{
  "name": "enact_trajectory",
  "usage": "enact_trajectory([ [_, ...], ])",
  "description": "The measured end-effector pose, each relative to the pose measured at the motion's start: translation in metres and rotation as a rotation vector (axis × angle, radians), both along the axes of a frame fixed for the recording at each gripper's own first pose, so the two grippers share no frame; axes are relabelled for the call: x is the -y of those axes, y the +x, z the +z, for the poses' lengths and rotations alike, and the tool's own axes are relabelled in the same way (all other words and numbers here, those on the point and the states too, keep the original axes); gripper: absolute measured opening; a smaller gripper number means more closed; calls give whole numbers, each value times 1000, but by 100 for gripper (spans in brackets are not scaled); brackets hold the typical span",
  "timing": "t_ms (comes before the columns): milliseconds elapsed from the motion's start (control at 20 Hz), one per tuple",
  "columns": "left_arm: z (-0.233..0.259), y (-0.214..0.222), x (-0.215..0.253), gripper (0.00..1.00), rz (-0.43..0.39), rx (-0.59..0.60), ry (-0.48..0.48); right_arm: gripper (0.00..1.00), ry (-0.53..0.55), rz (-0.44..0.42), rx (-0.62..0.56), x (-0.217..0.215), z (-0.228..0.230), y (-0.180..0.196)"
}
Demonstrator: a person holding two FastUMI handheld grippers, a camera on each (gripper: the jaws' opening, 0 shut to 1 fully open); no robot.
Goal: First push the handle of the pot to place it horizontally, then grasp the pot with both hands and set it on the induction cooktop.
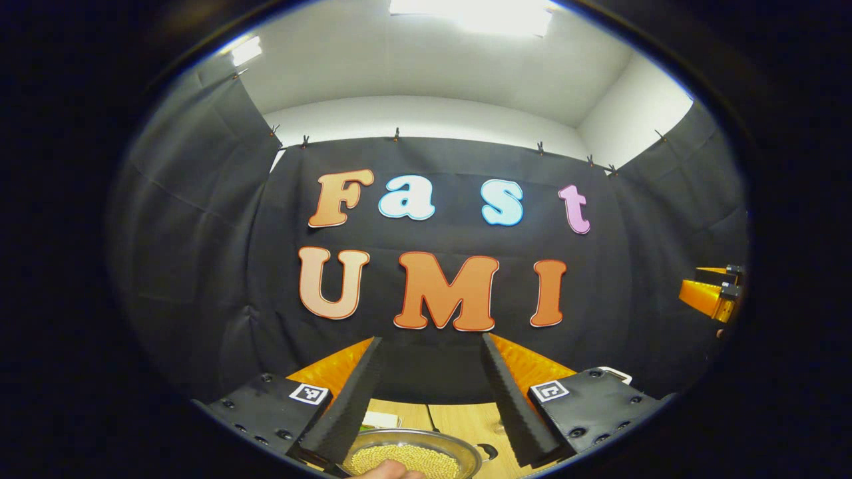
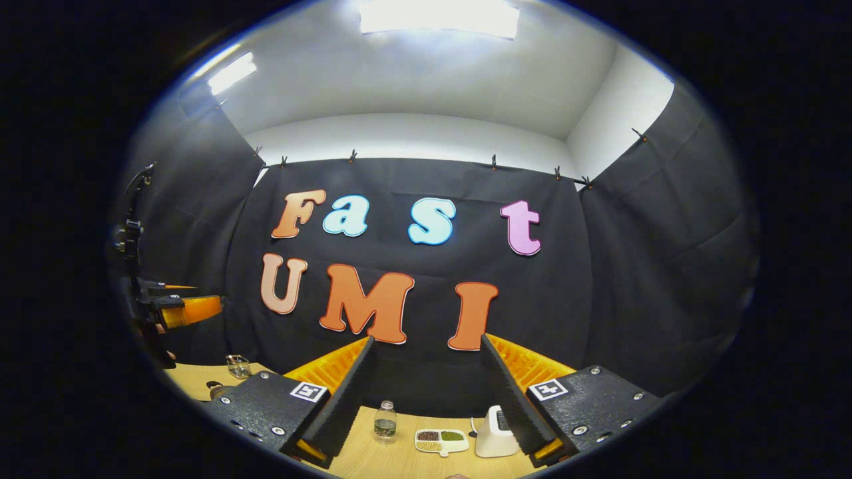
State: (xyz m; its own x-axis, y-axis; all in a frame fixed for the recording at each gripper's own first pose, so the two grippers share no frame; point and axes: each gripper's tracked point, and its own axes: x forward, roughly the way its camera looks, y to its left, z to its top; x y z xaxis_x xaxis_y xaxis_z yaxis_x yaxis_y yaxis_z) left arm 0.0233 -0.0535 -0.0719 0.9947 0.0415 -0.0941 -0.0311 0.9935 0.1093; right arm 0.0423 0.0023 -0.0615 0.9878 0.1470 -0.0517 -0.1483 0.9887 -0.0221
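Grippers, two, both held level above a wooden surface (image 2: 399,459) and aimed at the booth's back wall. Left gripper (image 1: 432,392): fingers spread wide, nothing between them; directly beneath, at the lower edge of the left gripper view, the pot (image 1: 413,456), a shallow metal vessel filled with small pale grains, with a dark stub just to its right that is possibly the pot's handle (image 1: 488,452), too cropped to be sure. Right gripper (image 2: 426,399): likewise wide apart and empty, seen also at the far right of the left gripper view. Step in hand, by judgement: the start, the handle push not yet begun, since neither gripper touches the pot. Next move calls for lowering one gripper to the handle and swinging it sideways until it lies horizontal, gently, as the loose grains could spill. Other items, farther off in the right gripper view: a small clear bottle (image 2: 385,422), a white divided dish (image 2: 440,440) of assorted beans, a white appliance (image 2: 494,432) just beside it, a small glass container (image 2: 238,366) at the far left. Induction cooktop: not made out with confidence. Nothing appears to block the pot itself.
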Motion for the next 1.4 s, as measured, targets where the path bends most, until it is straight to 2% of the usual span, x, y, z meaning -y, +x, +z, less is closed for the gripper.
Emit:
enact_trajectory([
  [50,3,-3,0,98,0,13,-8,94,-2,5,8,1,1,0],
  [150,7,-8,-2,92,-3,45,-15,95,2,7,22,8,-3,1],
  [250,18,-10,-7,92,6,85,2,95,7,-11,26,18,-6,6],
  [300,21,-11,-8,98,13,98,17,95,4,-19,16,20,-10,9],
  [400,26,-13,-7,97,25,118,41,97,-1,-35,6,25,-16,15],
  [450,28,-12,-6,95,26,127,45,95,-5,-41,9,27,-15,18],
  [650,35,-8,2,97,9,175,37,95,-10,-48,18,28,-14,21],
  [950,24,0,10,95,-9,156,19,95,-16,-60,52,34,-5,21],
  [1000,24,0,9,98,-8,157,20,97,-11,-54,57,33,-3,19],
  [1150,23,-4,10,98,-4,157,34,97,-31,-63,85,35,1,19],
  [1200,23,-4,10,98,-4,157,38,95,-41,-60,91,33,0,18],
  [1400,23,-8,12,97,-11,160,32,95,-39,-30,78,23,-4,13],
])
